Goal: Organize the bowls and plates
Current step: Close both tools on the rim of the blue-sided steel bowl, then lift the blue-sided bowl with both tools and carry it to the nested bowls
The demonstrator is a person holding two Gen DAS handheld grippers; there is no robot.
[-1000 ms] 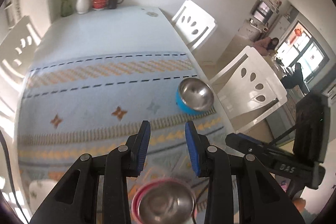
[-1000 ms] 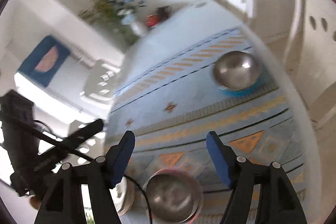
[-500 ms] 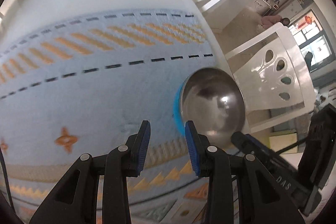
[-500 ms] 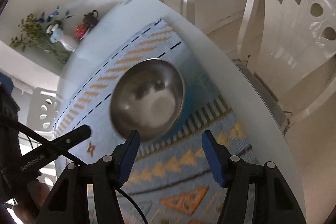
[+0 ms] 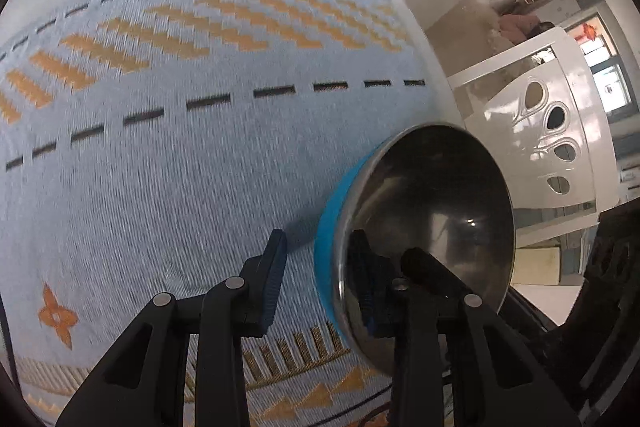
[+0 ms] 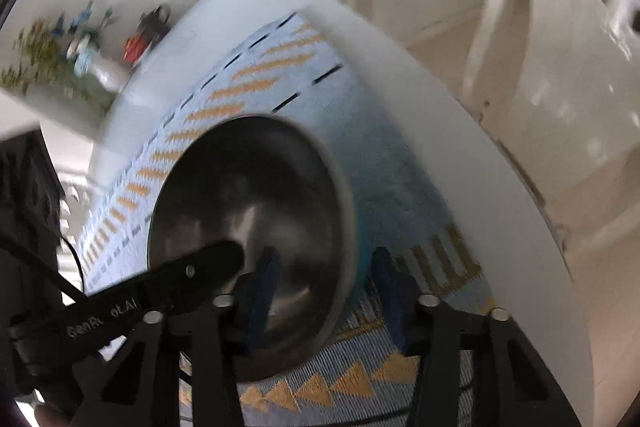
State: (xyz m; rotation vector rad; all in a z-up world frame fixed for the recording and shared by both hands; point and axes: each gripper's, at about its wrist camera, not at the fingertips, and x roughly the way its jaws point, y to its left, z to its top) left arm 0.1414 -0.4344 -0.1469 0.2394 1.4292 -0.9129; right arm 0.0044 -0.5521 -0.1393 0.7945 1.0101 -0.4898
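On the left, the left gripper [image 5: 320,281] reaches over the light-blue patterned cloth [image 5: 168,163] with its jaws spread, one blue pad outside the blue-walled steel bowl [image 5: 432,223] and the other over the rim, inside the shiny basin; the pads straddle the near wall but whether they touch it cannot be told. The bowl sits on the cloth close to the table's right edge, just in front of a white chair [image 5: 552,131]. From the other side, the right gripper [image 6: 326,291] also stands open, its left finger inside the bowl [image 6: 248,227] and its right finger outside the blue wall, over the cloth's [image 6: 400,379] orange triangles. The view is blurred. Beyond lies the white table [image 6: 460,131].
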